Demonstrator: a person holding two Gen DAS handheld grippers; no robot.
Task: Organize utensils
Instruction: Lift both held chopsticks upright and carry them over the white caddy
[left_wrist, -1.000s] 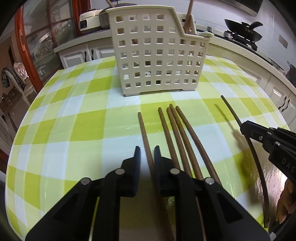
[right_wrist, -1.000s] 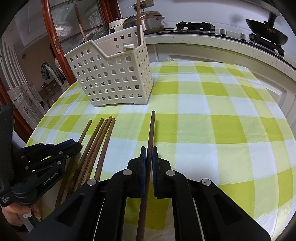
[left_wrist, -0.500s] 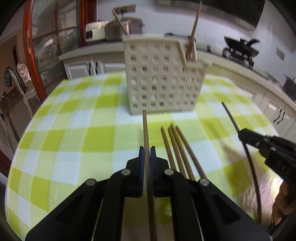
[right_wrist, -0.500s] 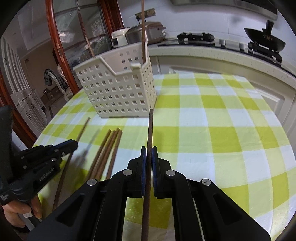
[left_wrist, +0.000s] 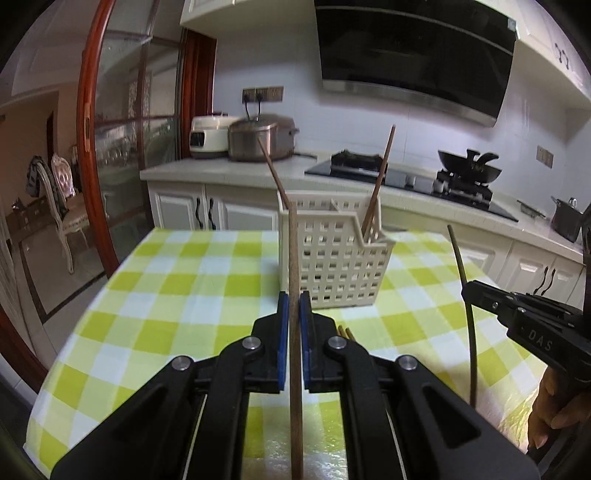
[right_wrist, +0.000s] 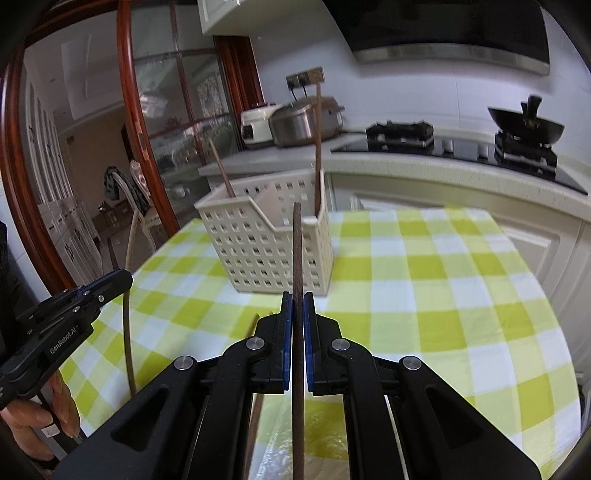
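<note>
Wooden chopsticks are the business here, and the white slotted basket standing on the green-and-white checked table is the landmark. Left hand-held gripper is clamped narrow on one chopstick, whose tip rises just in front of the basket's left corner. Right hand-held gripper is pinched tight on another chopstick, its tip level with the basket's front wall. Both sticks are clear of the table — their lower ends are cut off by the bottom of each view.

Two chopsticks already lean inside the basket, one at its left end, one in its right compartment. A few loose chopstick tips show on the table on the near side of the basket; the rest lies hidden behind the gripper body, so the count is unclear.

Left and right of the basket the cloth is bare. Beyond it the table edge meets the kitchen cabinets — how close, I cannot tell.
</note>
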